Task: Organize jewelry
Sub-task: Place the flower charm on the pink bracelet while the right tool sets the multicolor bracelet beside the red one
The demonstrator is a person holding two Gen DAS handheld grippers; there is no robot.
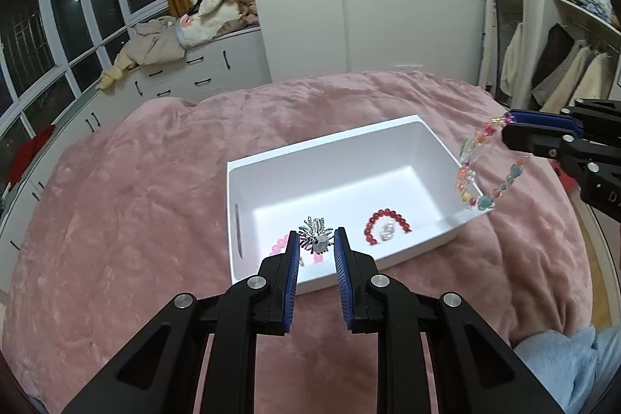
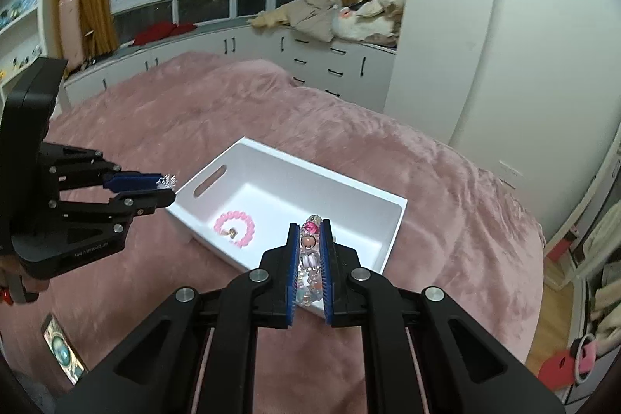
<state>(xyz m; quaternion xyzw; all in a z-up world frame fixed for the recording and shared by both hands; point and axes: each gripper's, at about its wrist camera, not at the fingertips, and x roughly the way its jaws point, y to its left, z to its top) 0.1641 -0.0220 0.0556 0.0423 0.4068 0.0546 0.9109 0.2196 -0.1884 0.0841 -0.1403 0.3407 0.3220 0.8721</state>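
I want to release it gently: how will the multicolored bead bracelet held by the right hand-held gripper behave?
The multicolored bead bracelet probably is floppy: it hangs as a loop from the right hand-held gripper. Its round beads may roll or bounce inside the white bin.

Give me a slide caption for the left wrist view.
Left gripper holds a silver brooch over the white bin, beside the right gripper with its multicolored bracelet.

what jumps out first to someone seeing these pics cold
A white bin sits on a pink plush blanket, with a red bead bracelet and a pink bead bracelet inside. The left gripper pinches a spiky silver brooch over it; the right gripper grips a multicolored bead bracelet at the bin's edge.
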